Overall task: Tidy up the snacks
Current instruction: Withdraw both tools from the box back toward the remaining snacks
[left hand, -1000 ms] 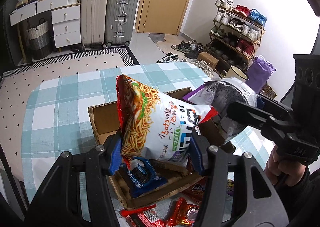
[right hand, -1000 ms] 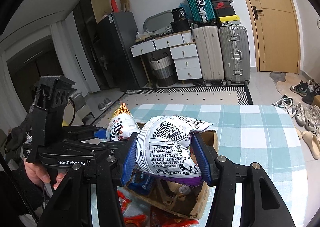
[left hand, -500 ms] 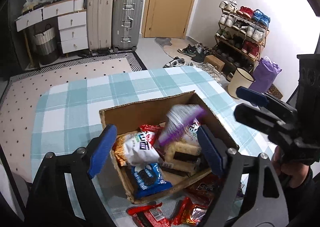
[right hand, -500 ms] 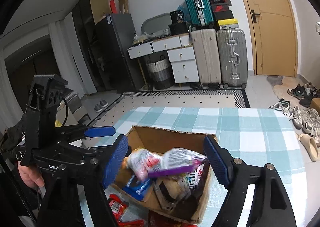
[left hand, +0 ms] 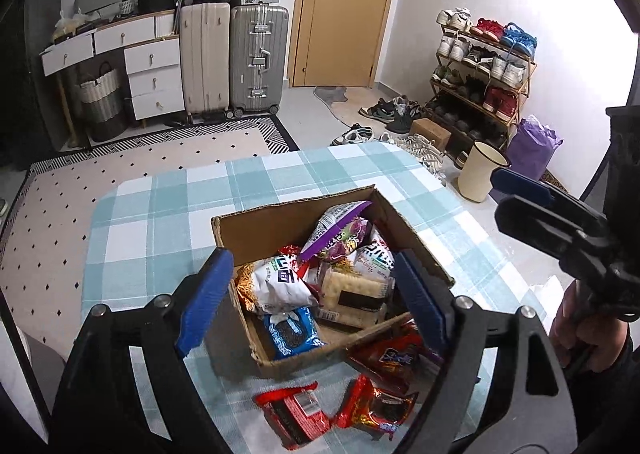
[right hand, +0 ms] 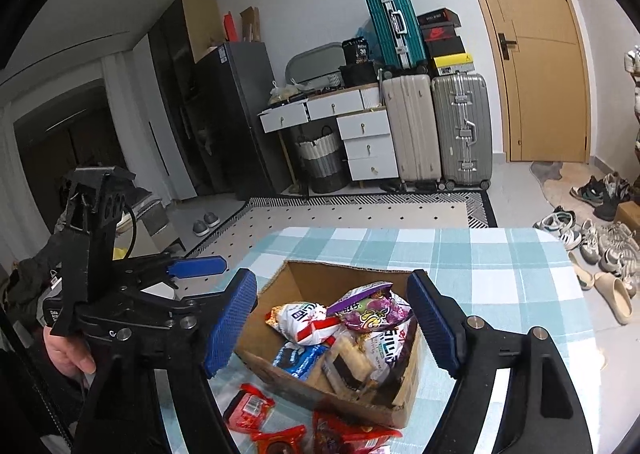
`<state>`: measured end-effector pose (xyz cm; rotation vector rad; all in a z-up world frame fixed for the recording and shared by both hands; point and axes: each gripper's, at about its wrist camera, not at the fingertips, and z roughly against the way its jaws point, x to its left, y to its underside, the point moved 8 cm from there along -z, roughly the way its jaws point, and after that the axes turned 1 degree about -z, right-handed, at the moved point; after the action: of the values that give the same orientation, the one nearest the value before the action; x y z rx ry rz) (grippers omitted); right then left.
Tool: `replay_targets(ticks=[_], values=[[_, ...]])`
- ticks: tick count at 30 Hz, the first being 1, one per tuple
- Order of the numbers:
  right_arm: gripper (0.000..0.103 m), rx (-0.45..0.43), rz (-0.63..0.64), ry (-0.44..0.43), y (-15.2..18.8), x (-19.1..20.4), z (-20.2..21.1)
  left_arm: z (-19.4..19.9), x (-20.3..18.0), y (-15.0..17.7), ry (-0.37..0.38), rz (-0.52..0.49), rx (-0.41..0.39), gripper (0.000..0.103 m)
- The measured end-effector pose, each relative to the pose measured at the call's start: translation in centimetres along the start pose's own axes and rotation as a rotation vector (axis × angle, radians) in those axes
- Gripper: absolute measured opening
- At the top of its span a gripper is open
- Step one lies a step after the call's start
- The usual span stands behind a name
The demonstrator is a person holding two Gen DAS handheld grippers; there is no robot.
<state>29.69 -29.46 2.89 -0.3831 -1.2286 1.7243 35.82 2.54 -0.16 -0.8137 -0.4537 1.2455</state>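
While both pairs of blue-padded jaws stood spread with nothing between them, the step in hand looked like the pause between one drop and the next pick. At the bottom of the left wrist view, the left gripper hung above the near wall of the open brown cardboard box, and the right gripper framed the same box in its own view. Nearest the cameras, three red foil snack packets lay loose on the teal-and-white checked tablecloth, just outside the box. Inside it, toward the frame centre, sat a blue cookie packet, a white noodle-snack bag and a purple-and-white bag on top. Judging by that, the next move called for lowering one gripper to a red packet and closing on it flat against the cloth.
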Motion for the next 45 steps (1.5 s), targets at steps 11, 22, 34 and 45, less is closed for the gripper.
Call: replay_targets(ticks=[11, 22, 34, 45], values=[[0.08, -0.034, 0.016, -0.001, -0.1, 2.1, 4.7, 5.0, -2.1, 1.0, -0.033, -0.009, -0.035, 0.087], [0.087, -0.065, 0.033, 0.012, 1.8, 3.8, 9.6, 9.8, -4.3, 3.2, -0.055, -0.008, -0.097, 0.102], [0.096, -0.084, 0.02, 0.037, 6.0, 4.5, 14.2, 12.9, -6.5, 7.3, -0.098, -0.016, -0.151, 0.102], [0.1, -0.044, -0.031, 0.08, 10.2, 3.2, 14.7, 12.9, -6.3, 11.9, -0.139, 0.02, -0.153, 0.102]])
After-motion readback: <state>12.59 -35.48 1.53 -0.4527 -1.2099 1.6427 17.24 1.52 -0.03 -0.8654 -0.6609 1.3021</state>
